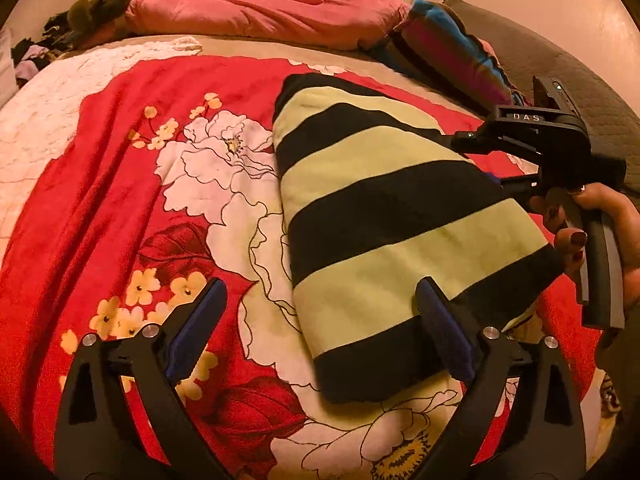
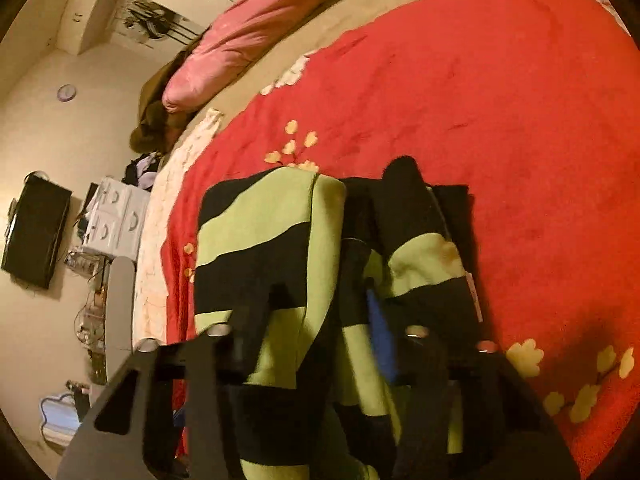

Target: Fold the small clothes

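Note:
A small garment with black and pale green stripes (image 1: pixel 380 216) lies folded lengthwise on the red floral bedspread (image 1: pixel 100 200). My left gripper (image 1: pixel 320 324) is open just above the bedspread, its right finger over the garment's near edge, its left finger over bare cover. My right gripper (image 1: pixel 472 148) reaches in from the right and grips the garment's right edge. In the right wrist view the striped cloth (image 2: pixel 272 248) is bunched between and over the fingers of that gripper (image 2: pixel 320 344), hiding the tips.
A pink pillow (image 1: pixel 260 12) and a striped cushion (image 1: pixel 448 48) lie at the head of the bed. A pile of clothes (image 1: pixel 36 52) sits at the far left. A white drawer unit (image 2: pixel 116 216) and dark screen (image 2: pixel 36 232) stand by the wall.

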The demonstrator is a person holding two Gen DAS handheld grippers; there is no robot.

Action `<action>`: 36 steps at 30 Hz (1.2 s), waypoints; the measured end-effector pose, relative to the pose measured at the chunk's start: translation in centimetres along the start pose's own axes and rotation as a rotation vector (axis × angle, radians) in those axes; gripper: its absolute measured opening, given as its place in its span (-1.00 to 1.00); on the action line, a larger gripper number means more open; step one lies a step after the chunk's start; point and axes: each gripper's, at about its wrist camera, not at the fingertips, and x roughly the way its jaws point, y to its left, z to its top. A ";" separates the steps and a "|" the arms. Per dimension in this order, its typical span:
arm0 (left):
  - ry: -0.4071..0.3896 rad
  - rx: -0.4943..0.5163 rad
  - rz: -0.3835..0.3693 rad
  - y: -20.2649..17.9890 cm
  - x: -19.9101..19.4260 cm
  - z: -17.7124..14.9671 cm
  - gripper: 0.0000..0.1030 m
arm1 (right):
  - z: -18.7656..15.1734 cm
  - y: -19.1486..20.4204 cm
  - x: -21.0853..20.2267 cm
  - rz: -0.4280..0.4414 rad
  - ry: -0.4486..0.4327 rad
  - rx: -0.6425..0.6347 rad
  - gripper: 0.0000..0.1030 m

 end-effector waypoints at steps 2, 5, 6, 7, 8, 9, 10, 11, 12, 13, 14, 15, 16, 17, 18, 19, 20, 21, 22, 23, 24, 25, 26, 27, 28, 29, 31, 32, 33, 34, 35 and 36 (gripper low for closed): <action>0.004 -0.003 -0.009 -0.1 0.1 0.0 0.72 | -0.2 0.3 -0.7 0.021 -0.019 -0.025 -0.63; 0.000 0.016 -0.023 -0.7 0.1 0.0 0.72 | -0.7 1.3 -2.0 0.031 -0.058 -0.094 -0.74; 0.001 0.028 -0.029 -0.9 0.1 -0.1 0.72 | -0.9 1.7 -2.4 0.026 -0.069 -0.125 -0.76; 0.001 0.034 -0.034 -1.1 0.1 -0.1 0.72 | -1.1 2.1 -2.6 0.022 -0.076 -0.146 -0.76; 0.003 0.045 -0.043 -1.4 0.1 -0.2 0.72 | -1.4 2.4 -2.8 0.021 -0.081 -0.163 -0.76; 0.007 0.055 -0.048 -1.7 0.2 -0.3 0.72 | -1.5 2.7 -3.0 0.039 -0.083 -0.179 -0.76; 0.012 0.066 -0.052 -1.9 0.3 -0.3 0.72 | -1.6 2.9 -3.1 0.061 -0.081 -0.183 -0.70; 0.017 0.079 -0.055 -2.2 0.4 -0.5 0.72 | -1.4 2.9 -2.9 0.077 -0.075 -0.180 -0.65; 0.020 0.086 -0.058 -2.4 0.4 -0.5 0.72 | -1.3 2.7 -2.6 0.090 -0.054 -0.171 -0.54; 0.024 0.090 -0.062 -2.6 0.5 -0.6 0.72 | -1.1 2.5 -2.2 0.062 -0.037 -0.158 -0.40; 0.031 0.094 -0.067 -2.7 0.6 -0.6 0.72 | -0.9 2.1 -1.5 0.040 -0.008 -0.142 -0.32; 0.033 0.101 -0.063 -2.8 0.7 -0.7 0.72 | -0.8 1.7 -1.0 0.032 0.009 -0.125 -0.26; 0.035 0.108 -0.060 -2.9 0.8 -0.7 0.72 | -0.7 1.1 -0.6 0.031 0.013 -0.102 -0.26; 0.038 0.114 -0.056 -3.0 0.9 -0.8 0.72 | -0.7 0.7 -0.3 0.040 0.017 -0.083 -0.26; 0.040 0.118 -0.054 -3.0 1.0 -0.8 0.72 | -0.6 -0.1 0.0 0.064 0.015 -0.043 -0.26; 0.041 0.120 -0.055 -3.1 1.0 -0.8 0.72 | -0.5 -0.5 0.2 0.085 0.014 -0.014 -0.26; 0.044 0.122 -0.054 -3.1 1.1 -0.9 0.73 | -0.5 -0.8 0.3 0.098 0.016 0.000 -0.26; 0.046 0.123 -0.054 -3.1 1.3 -0.9 0.73 | -0.5 -1.0 0.5 0.111 0.019 0.005 -0.31; 0.047 0.122 -0.056 -3.1 1.3 -0.9 0.73 | -0.6 -0.8 0.5 0.108 0.022 -0.016 -0.49; 0.050 0.124 -0.063 -3.2 1.4 -0.9 0.75 | -0.7 -0.4 0.3 0.098 0.023 -0.060 -0.56; 0.051 0.127 -0.071 -3.2 1.3 -0.9 0.77 | -0.8 0.0 0.0 0.094 0.018 -0.091 -0.67; 0.051 0.131 -0.079 -3.3 1.3 -0.9 0.78 | -0.9 0.4 -0.6 0.097 0.006 -0.117 -0.75; 0.049 0.130 -0.086 -3.4 1.2 -0.9 0.78 | -1.1 0.7 -1.3 0.106 -0.012 -0.142 -0.77; 0.045 0.123 -0.099 -3.4 1.1 -0.8 0.78 | -1.2 1.0 -2.1 0.107 -0.029 -0.163 -0.80; 0.040 0.118 -0.111 -3.4 0.9 -0.7 0.78 | -1.3 1.2 -2.8 0.104 -0.041 -0.177 -0.82; 0.028 0.112 -0.130 -3.4 0.6 -0.6 0.78 | -1.4 1.3 -3.3 0.104 -0.049 -0.184 -0.83; 0.004 0.117 -0.160 -3.8 -0.1 -0.4 0.78 | -1.6 1.4 -5.1 0.117 -0.080 -0.204 -0.84; -0.013 0.129 -0.177 -4.2 -0.7 -0.2 0.78 | -1.6 1.4 -5.7 0.121 -0.090 -0.211 -0.84; -0.025 0.141 -0.187 -4.7 -1.1 -0.1 0.78 | -1.6 1.3 -6.5 0.115 -0.106 -0.222 -0.84; -0.036 0.156 -0.194 -5.2 -1.4 0.0 0.78 | -1.5 1.1 -6.9 0.105 -0.114 -0.229 -0.84; -0.045 0.179 -0.192 -5.9 -1.6 0.0 0.78 | -1.4 0.7 -7.1 0.091 -0.119 -0.229 -0.84; -0.048 0.194 -0.186 -6.3 -1.7 0.0 0.78 | -1.2 -0.1 -7.3 0.066 -0.123 -0.212 -0.84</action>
